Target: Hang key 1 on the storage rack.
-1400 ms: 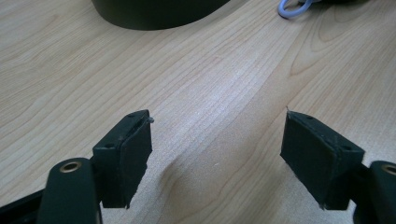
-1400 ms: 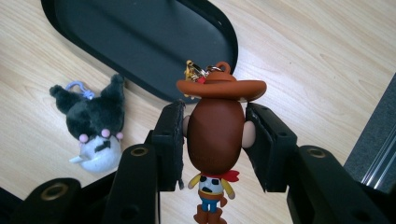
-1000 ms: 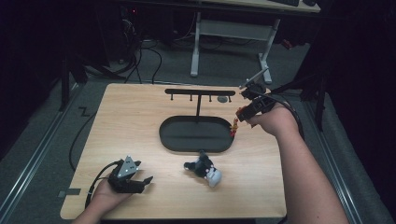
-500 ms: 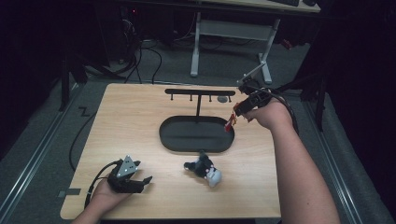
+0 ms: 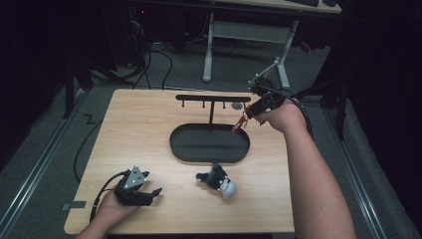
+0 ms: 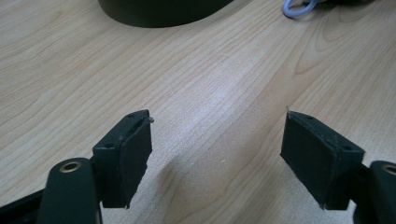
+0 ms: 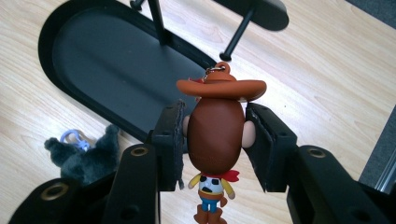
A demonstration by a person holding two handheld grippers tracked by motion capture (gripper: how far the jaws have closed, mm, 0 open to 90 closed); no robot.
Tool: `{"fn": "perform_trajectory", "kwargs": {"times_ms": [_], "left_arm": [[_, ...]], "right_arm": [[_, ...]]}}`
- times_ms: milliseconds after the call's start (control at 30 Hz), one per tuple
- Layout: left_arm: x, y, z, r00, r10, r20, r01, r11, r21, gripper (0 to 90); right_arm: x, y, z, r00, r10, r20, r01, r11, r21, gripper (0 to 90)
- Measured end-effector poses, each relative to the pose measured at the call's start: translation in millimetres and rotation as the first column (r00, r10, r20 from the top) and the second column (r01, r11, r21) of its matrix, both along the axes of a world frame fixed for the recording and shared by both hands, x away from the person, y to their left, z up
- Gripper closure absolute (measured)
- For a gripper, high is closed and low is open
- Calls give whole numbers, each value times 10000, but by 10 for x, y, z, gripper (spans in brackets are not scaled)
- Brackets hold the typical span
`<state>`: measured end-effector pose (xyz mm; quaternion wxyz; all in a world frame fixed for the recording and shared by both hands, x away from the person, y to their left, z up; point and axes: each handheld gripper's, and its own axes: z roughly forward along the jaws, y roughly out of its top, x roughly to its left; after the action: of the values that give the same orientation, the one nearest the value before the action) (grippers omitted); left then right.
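My right gripper [image 7: 215,133] is shut on a cowboy keychain figure [image 7: 215,135] with a brown head and orange hat, held by the head above the black oval stand base [image 7: 107,60]. In the high view the right gripper [image 5: 251,112] hangs beside the right end of the stand's hook bar [image 5: 214,98], the cowboy figure [image 5: 240,124] dangling from it. My left gripper [image 5: 152,191] rests open on the table's front left; its open jaws [image 6: 217,158] hold nothing over bare wood. A grey plush keychain [image 5: 216,180] lies in front of the base.
The stand [image 5: 210,142] has an upright post and a crossbar with several small hooks. The plush's pale blue clip [image 6: 299,5] shows at the top of the left gripper view. The wooden table [image 5: 134,134] ends near my left hand; the floor lies beyond.
The right gripper has moved up and toward the right end of the hook bar with the cowboy figure. The left gripper has stayed put.
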<state>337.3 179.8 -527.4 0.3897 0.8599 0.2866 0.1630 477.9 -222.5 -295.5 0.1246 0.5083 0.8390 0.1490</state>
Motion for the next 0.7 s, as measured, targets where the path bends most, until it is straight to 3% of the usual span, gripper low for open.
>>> {"fn": "perform_trajectory", "kwargs": {"times_ms": [400, 700], "left_arm": [[-3, 13, 3, 10000, 41, 7, -41, 10000, -28, 249], [3, 40, 1, 9999, 117, -30, -117, 9999, -38, 249]], "right_arm": [[108, 76, 74, 9997, 94, 208, -93, 9999, -44, 591], [185, -2, 58, 9992, -298, 272, 300, 9995, -51, 591]]}}
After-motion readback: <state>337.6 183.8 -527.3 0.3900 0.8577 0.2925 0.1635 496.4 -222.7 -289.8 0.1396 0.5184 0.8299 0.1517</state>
